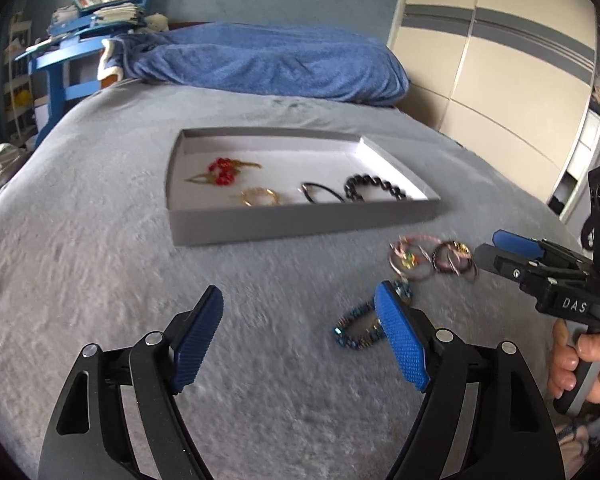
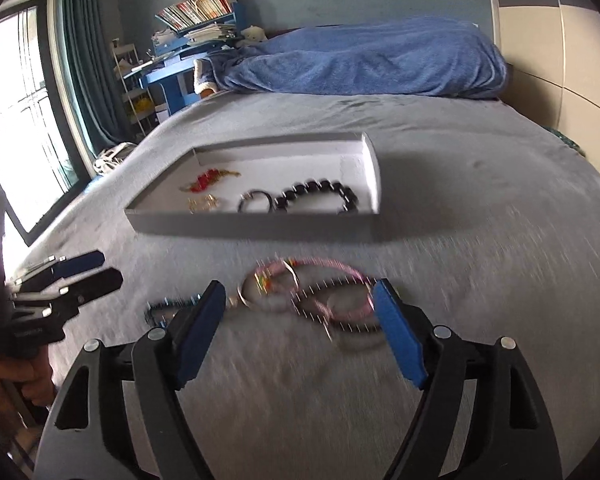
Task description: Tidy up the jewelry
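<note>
A shallow grey box [image 1: 300, 220] [image 2: 252, 228] lies on the grey bed. It holds a red-and-gold piece [image 1: 222, 172], a gold bracelet [image 1: 258, 197], a black ring bracelet [image 1: 320, 193] and a black bead bracelet [image 1: 374, 189]. Loose on the bed in front of the box are a tangle of pink and metal bracelets [image 1: 432, 258] [image 2: 312, 292] and a teal bead bracelet [image 1: 360, 326] [image 2: 168, 306]. My left gripper [image 1: 300, 312] is open and empty, just left of the teal bracelet. My right gripper [image 2: 300, 304] is open and empty, its fingers on either side of the pink tangle.
A blue blanket [image 1: 268, 60] lies bunched at the head of the bed. A blue desk [image 1: 60, 60] piled with papers stands at the back left. Wardrobe doors [image 1: 500, 60] run along the right. A window with curtains [image 2: 28, 120] is on the left.
</note>
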Tool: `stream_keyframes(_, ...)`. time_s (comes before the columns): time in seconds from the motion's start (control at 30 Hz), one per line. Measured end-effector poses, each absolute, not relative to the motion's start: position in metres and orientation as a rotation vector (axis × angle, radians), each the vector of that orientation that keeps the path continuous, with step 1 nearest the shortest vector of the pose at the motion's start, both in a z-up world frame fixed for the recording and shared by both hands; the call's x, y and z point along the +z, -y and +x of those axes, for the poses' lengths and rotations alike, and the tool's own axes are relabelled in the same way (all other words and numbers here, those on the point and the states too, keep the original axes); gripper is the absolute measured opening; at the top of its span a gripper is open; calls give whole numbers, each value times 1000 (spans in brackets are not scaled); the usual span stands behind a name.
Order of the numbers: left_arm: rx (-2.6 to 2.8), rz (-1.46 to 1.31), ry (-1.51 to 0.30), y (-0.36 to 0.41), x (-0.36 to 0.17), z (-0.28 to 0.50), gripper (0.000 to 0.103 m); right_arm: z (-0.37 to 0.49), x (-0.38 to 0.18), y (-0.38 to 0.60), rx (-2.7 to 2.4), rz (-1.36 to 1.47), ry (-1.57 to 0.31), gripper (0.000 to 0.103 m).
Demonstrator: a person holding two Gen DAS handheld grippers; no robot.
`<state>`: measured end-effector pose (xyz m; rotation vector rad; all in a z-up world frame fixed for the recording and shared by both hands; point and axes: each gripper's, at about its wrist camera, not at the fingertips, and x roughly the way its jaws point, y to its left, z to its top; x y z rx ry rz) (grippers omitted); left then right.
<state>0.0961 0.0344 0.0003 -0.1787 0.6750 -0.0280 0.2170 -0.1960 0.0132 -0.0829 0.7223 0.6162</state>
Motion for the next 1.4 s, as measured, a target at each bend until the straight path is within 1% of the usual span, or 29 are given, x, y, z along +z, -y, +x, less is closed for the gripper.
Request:
stream_keyframes(0.4,-113,-32,-714,-1,-9,97,78,203,-28,245,511,-22,-767,76)
stream_keyframes(0.47,-134,-14,-728,4,-11,99,73,200,-31,246,503,-22,-754,76)
stream_keyframes(0.5,-139,-7,-738,6,-12,101,67,199,-32,246,500,-25,-748,76)
stream_keyframes(0.53,-148,-1,-755,7,-14,103,58,198,-32,246,499,-26,-746,76)
stream_keyframes(0.57,-158,2,-772,9,-17,106,54,198,-33,247,498,-26,-747,76)
stream_keyframes(0.63,-176,-4,-800,10,-22,112,40,198,-33,247,498,-27,-748,76)
stream_keyframes(0.7,-187,-14,-813,9,-24,115,36,199,-34,245,495,-33,-748,76)
stream_keyframes(0.83,-198,-70,-832,2,-27,121,33,198,-35,243,490,-48,-748,77)
stream_keyframes(0.97,-209,-105,-838,-2,-27,123,32,198,-35,241,491,-60,-750,79)
stream_keyframes(1.1,-230,-169,-823,-11,-27,121,27,197,-35,241,489,-66,-748,79)
stream_keyframes(1.2,-238,-221,-809,-19,-27,120,27,196,-34,240,488,-69,-743,79)
stream_keyframes(1.4,-229,-222,-826,-19,-28,122,27,201,-28,239,482,-80,-740,79)
